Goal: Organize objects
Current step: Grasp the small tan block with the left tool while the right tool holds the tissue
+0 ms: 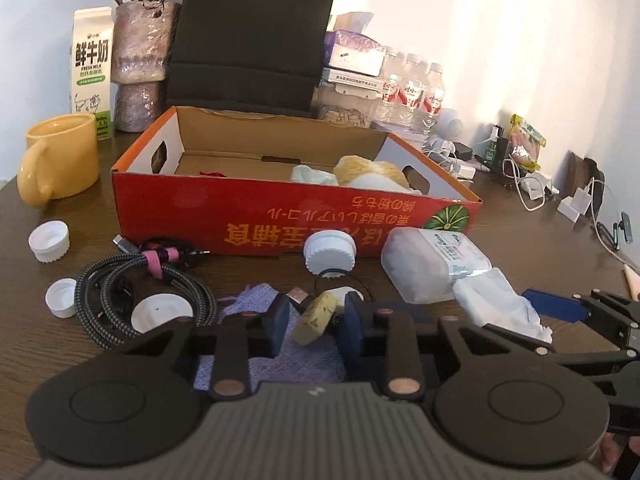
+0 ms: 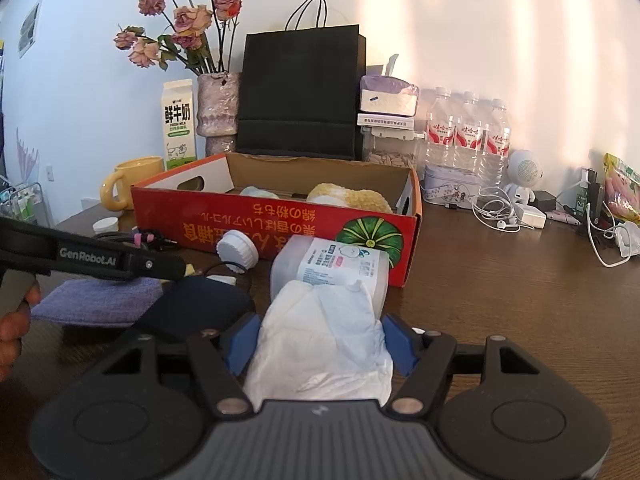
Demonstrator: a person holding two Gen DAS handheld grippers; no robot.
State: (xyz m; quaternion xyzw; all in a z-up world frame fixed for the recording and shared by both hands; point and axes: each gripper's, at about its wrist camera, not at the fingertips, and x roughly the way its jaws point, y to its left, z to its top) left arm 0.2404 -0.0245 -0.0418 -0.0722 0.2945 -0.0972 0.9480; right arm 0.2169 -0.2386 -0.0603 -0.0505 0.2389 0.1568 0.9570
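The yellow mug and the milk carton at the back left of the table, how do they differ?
The yellow mug is squat, round and open-topped, while the milk carton is tall, boxy and closed at its gabled top. The mug is plain yellow; the carton is white with green print and lettering. The mug has a side handle; the carton has none. Both stand upright on the table, left of the red cardboard box.

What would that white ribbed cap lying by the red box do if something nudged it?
The white ribbed cap looks round and lies on its side, so it would probably roll, perhaps in a curve. It seems to be hollow plastic, so likely light and easily knocked. The red box close behind it should stop it rolling that way.
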